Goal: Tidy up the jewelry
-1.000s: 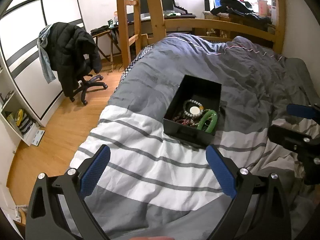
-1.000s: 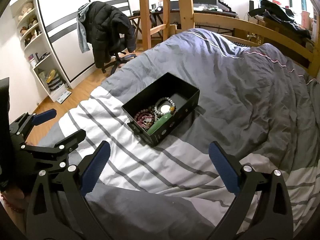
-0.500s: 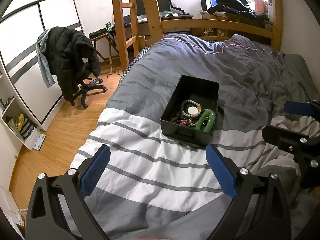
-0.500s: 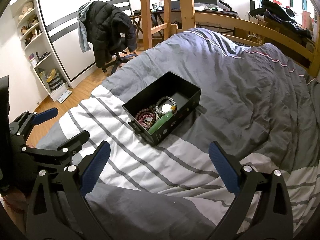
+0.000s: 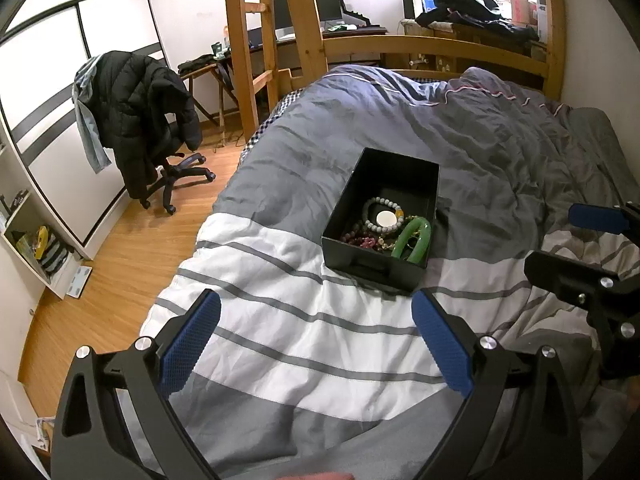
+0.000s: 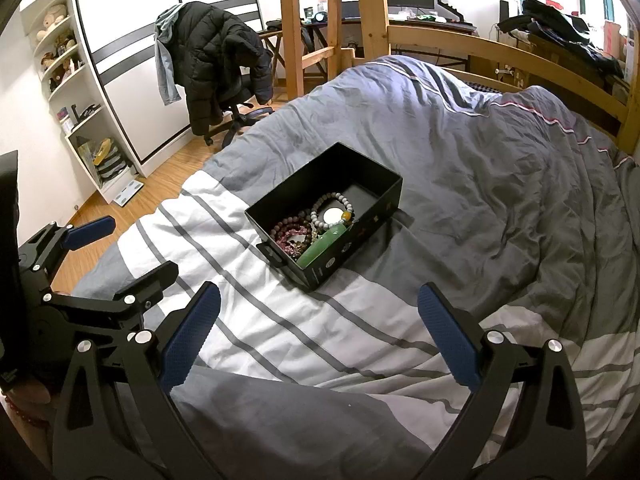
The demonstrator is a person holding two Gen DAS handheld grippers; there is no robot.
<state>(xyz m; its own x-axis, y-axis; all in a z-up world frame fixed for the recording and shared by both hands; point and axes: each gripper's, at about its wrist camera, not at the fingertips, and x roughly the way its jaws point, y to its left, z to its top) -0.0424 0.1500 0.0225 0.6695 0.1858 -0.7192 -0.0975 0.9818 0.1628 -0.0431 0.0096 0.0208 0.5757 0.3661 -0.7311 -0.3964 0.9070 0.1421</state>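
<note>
Black box mid-bed on the duvet, bracelets and green bangle inside. Left tool and right tool wide, empty — best approached slowly, straight down, avoiding tangled beads.

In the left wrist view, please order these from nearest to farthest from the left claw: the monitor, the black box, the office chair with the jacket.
1. Black box, on the bed just ahead of the left claw.
2. Office chair, left, on the floor.
3. Monitor, on the far desk.
</note>
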